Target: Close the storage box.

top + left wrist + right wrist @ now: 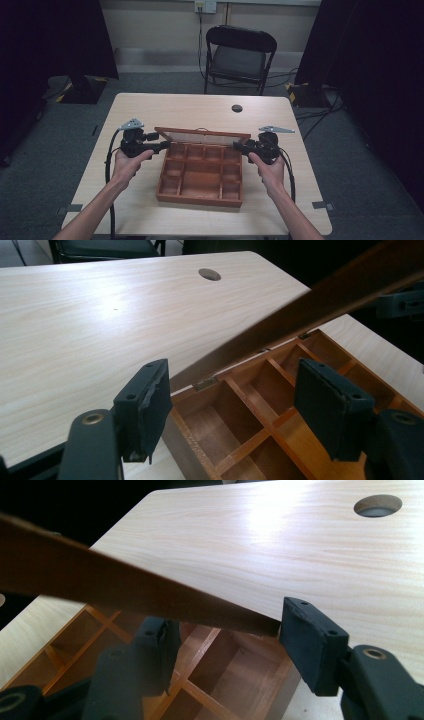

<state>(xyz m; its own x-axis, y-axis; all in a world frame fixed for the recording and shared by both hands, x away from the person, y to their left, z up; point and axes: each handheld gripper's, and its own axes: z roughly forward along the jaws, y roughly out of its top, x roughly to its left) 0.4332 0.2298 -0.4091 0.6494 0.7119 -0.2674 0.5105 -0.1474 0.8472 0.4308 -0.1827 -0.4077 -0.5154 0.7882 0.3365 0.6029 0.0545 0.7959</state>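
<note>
Recording studio: black curtains (55, 35), cables (320, 117)

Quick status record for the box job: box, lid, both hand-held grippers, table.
box: brown wooden box with divider compartments, none showing any contents, on the table
lid: wooden hinged lid, partly raised, tilted over the back of the box
left hand-held gripper: left hand-held gripper at the lid's left end; lid edge between the jaws, contact unclear
right hand-held gripper: right hand-held gripper at the lid's right end; one pad against the lid's corner
table: light wooden table with a round cable hole
behind: black folding chair
</note>
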